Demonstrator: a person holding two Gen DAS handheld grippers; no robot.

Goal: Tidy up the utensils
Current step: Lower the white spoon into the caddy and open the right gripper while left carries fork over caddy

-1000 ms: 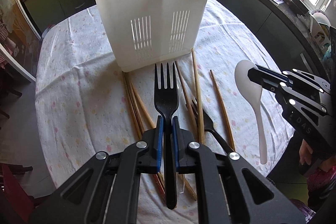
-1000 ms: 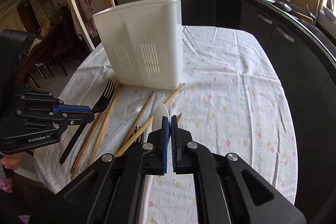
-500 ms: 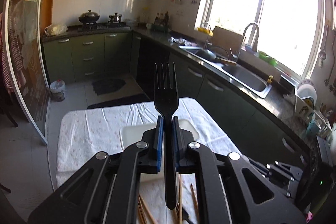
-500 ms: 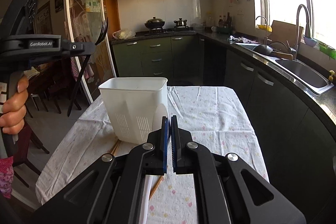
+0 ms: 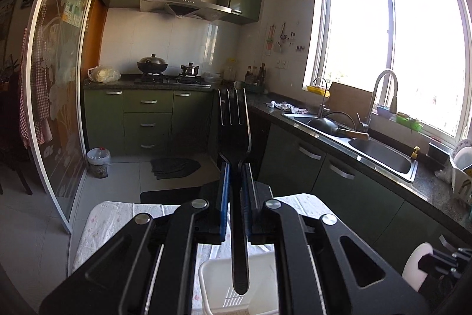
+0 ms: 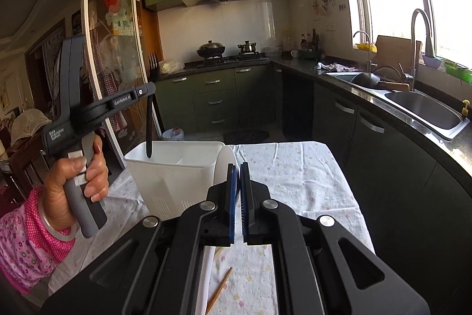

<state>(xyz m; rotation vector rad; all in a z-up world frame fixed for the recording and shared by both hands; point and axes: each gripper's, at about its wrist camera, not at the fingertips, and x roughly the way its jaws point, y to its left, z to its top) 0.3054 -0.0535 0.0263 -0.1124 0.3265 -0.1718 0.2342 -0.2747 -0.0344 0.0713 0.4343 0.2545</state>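
My left gripper (image 5: 235, 169) is shut on a black fork (image 5: 234, 132), tines up and handle hanging down. In the right wrist view this left gripper (image 6: 147, 90) holds the fork (image 6: 149, 135) upright, its handle tip just inside the left end of the white utensil caddy (image 6: 177, 182). The caddy (image 5: 218, 279) shows below the fork in the left wrist view. My right gripper (image 6: 237, 167) is shut on a white spoon (image 6: 224, 164), bowl up, close to the caddy's right side. The right gripper (image 5: 427, 262) and spoon (image 5: 414, 267) sit at the lower right of the left wrist view.
The caddy stands on a table with a flowered cloth (image 6: 295, 182). A wooden chopstick (image 6: 219, 290) lies near the front edge. A person's hand (image 6: 73, 179) in a pink sleeve holds the left gripper's handle. Green cabinets and a sink counter (image 6: 413, 108) run along the right.
Both grippers rose from the table with their utensils. The left one tipped up from looking down at the table and carried the fork over the caddy. The right one lifted the spoon beside it.
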